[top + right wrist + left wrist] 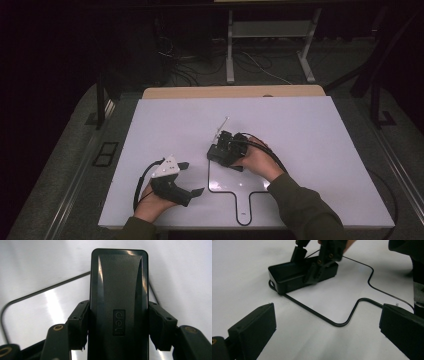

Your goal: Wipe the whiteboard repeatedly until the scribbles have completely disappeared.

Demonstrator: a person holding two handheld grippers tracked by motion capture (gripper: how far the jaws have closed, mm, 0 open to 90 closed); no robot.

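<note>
High view: the right gripper [223,146] has the black tray [221,152] clamped over the outlined board [250,200]. Left gripper view: left gripper [327,327], fingers apart, idle. Right gripper view: fingers [78,322] squeeze both tray walls; keep it level and squeeze evenly.

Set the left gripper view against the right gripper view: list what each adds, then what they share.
Left gripper view: the left claw with jaws open, the hollow of the box, and the right claw seen from outside. Right gripper view: that claw's pads pressed on both sides of the box, and a deli mark. Shared: box, outline, table.
</note>
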